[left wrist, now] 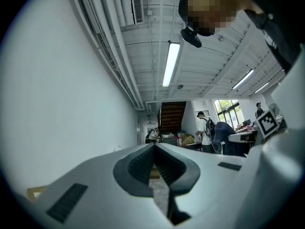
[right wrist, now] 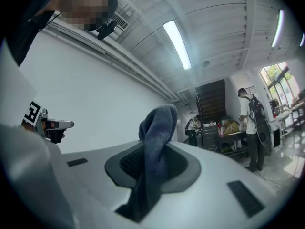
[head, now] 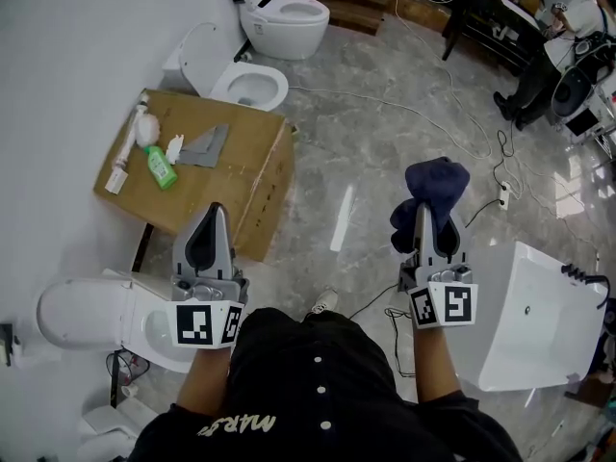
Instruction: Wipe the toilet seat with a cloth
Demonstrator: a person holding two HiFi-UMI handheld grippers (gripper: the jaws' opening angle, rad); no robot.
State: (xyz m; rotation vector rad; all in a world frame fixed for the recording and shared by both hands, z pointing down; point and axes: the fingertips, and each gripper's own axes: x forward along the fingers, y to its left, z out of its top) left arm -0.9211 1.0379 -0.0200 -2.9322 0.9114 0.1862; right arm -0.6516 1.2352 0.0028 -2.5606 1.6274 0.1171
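Note:
In the head view my right gripper (head: 422,214) points forward over the floor, shut on a dark blue cloth (head: 435,187) that bunches above its tips. The right gripper view shows the cloth (right wrist: 156,137) pinched between the jaws and standing up from them. My left gripper (head: 218,211) is shut with nothing in it; its jaws meet at the tips (left wrist: 155,146) in the left gripper view. A white toilet (head: 89,312) stands at the lower left, just below and left of the left gripper. Both grippers are raised and tilted upward, away from any toilet.
A cardboard box (head: 252,166) ahead of the left gripper carries a brush, a green bottle (head: 160,167) and a grey rag (head: 204,146). Two more toilets (head: 246,83) (head: 289,13) stand farther along the wall. A white tub (head: 539,318) sits at the right. Cables cross the floor.

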